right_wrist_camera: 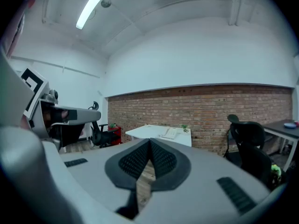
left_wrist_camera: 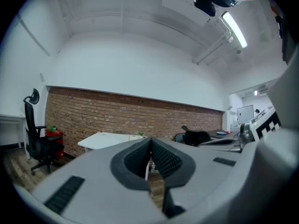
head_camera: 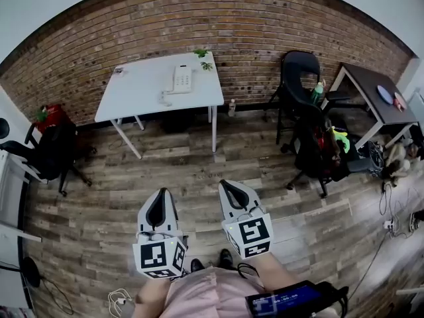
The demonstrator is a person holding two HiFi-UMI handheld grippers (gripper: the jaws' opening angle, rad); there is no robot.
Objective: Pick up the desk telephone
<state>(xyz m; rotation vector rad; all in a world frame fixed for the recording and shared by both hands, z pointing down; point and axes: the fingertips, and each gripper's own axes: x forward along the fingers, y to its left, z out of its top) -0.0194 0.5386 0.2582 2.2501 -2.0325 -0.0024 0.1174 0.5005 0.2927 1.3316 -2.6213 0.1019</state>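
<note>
Both tongs sit nearest, at 6 o'clock in the head view. Left gripper (head_camera: 160, 194) and right gripper (head_camera: 226, 185) are side by side, each with jaws pressed fully together and nothing held, over the wood floor (head_camera: 199, 171). Desk telephone (head_camera: 180, 79) rests on the white table (head_camera: 132, 95) at 12 o'clock, well apart from both grippers, by the brick wall (head_camera: 252, 38). Plant (head_camera: 203, 55) is at 1 o'clock of the phone. Black chair (head_camera: 50, 152) is at 9 o'clock, dark desk (head_camera: 364, 88) at 2 o'clock.

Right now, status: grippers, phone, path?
Left gripper shut, empty; right gripper shut, empty. Desk telephone untouched on white table, far off. Only wood floor between.
</note>
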